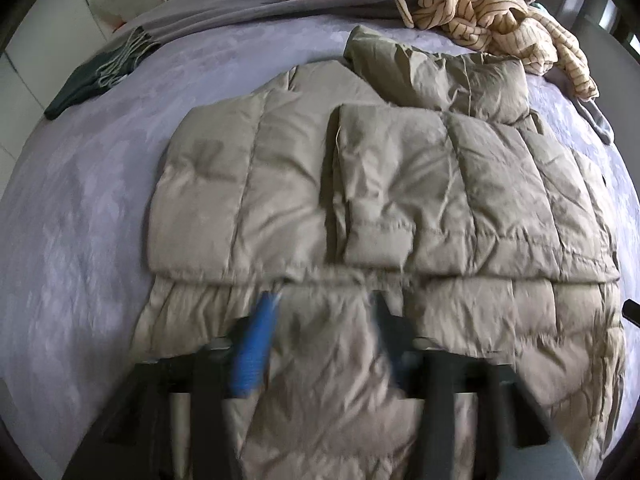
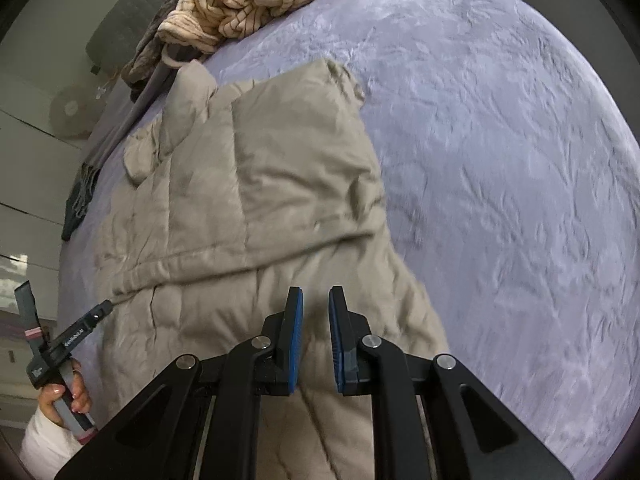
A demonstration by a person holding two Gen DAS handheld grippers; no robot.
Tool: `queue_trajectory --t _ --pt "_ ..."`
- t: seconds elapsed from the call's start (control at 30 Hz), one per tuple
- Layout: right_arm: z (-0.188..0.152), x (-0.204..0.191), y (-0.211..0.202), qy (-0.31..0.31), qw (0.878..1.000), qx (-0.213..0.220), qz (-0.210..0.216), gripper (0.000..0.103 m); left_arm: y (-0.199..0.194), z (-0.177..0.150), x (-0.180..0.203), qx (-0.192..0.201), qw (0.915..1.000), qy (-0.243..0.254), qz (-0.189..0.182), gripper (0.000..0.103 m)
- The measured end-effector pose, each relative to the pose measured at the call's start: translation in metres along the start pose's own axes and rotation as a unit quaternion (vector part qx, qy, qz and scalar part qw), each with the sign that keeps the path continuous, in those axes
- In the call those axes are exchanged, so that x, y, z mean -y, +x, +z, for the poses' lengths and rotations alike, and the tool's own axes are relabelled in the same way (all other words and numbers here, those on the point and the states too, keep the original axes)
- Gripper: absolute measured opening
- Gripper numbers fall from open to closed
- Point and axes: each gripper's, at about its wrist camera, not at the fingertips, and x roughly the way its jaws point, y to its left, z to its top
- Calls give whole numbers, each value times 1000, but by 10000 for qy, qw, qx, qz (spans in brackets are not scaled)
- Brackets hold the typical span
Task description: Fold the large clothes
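Our left gripper (image 1: 326, 300) hovers low over the near hem of the puffy khaki quilted jacket (image 1: 360, 184), its blue-padded fingers (image 1: 256, 344) spread wide and blurred, holding nothing, while our right gripper (image 2: 316, 300) hangs above the jacket's right side with its pads a narrow gap apart, also empty. From the right wrist view we see our left hand (image 2: 66, 396) wrapped around the handle, tilted toward the jacket's hem. Beyond lies the jacket, folded on the lavender plush bedspread (image 2: 500, 160), then a cream striped knit garment (image 1: 488, 8) heaped at the far edge.
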Motion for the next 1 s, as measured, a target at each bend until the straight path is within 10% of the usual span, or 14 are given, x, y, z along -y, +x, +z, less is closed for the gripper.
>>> queue_trajectory --t 1.0 --pt "-103 -26 -25 283 9993 -152 215 94 -41 -106 -53 -364 9989 -263 -136 103"
